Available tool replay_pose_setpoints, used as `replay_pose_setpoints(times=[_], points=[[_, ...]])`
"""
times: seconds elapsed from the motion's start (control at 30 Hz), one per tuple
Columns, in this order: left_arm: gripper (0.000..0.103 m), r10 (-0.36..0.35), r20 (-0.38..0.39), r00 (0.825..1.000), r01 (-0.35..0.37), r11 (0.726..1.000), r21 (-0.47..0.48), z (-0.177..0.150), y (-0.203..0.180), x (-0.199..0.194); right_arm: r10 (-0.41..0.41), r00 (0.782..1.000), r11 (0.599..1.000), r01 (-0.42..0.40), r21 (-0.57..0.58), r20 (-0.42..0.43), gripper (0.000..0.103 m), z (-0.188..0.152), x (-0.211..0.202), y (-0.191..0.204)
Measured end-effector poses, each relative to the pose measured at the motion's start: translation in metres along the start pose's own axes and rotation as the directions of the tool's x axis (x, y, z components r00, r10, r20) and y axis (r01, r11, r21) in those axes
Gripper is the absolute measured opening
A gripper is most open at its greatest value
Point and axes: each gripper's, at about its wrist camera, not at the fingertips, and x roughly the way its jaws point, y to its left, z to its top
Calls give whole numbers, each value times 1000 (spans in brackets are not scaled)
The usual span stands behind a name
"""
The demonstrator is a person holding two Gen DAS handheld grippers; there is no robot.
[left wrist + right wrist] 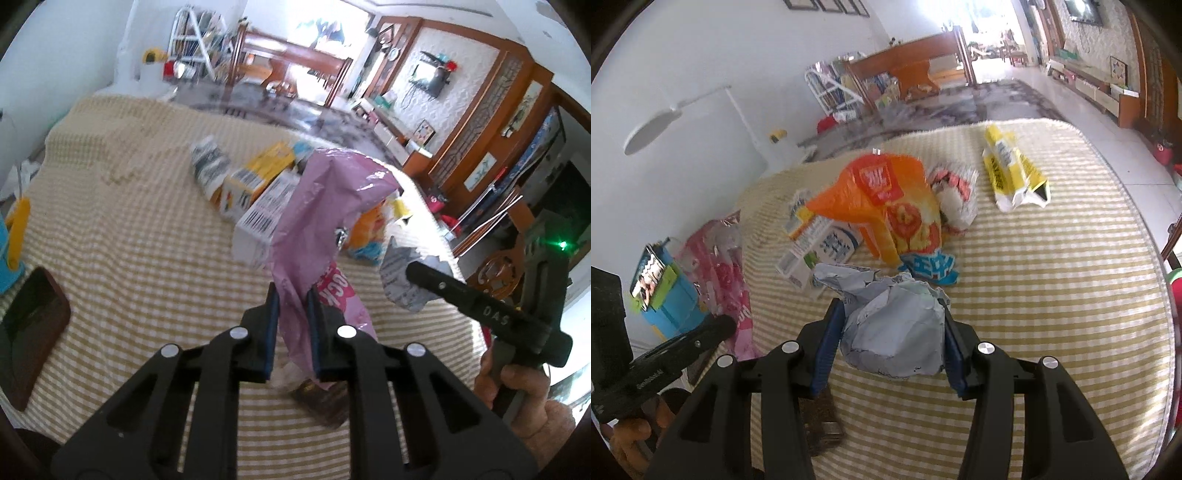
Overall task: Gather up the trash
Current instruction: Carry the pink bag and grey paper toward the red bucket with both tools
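Trash count on striped cloth [1052, 295]

2 grippers, each w/ 1 item: pink wrapper [317, 206], grey crumpled paper [894, 332]. Loose: 1 orange bag [886, 206], 1 yellow pack [1012, 170], approx. 3 cartons [255, 184].

Pink wrapper [325, 206], yellow-white checked cloth [129, 229]

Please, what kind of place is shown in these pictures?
Probably a home living room: a wall-mounted television, carved wooden furniture and a white metal shelf full of books stand around a table with a yellow-and-white striped cloth.
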Motion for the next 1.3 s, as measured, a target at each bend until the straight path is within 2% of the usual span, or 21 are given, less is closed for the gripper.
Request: replay_pose_setpoints(times=[0.4,0.47,0.77,1.0,1.1,1.17,1.3], points=[[14,-46,32,998,43,996,84,13,-56,-6,19,991,997,-29,78,129,48,7,-50,-18],[14,-50,32,998,47,994,96,10,-64,-6,-3,987,996,-10,85,158,48,8,-60,-22],[14,-89,-10,996,90,983,159,7,-99,6,-45,968,987,6,158,245,48,6,-98,-50],[14,-140,-62,988,150,969,198,1,-131,20,-74,949,964,-11,267,306,48,-13,-140,-87],[14,-168,-86,982,184,957,226,0,-150,27,-102,942,957,5,289,320,48,-21,-161,-103],[14,-190,-103,976,210,947,242,-1,-163,34,-154,936,952,54,302,317,48,-25,-176,-116],[14,-234,-145,961,265,932,246,-3,-187,49,-219,919,924,88,373,326,48,-38,-199,-146]])
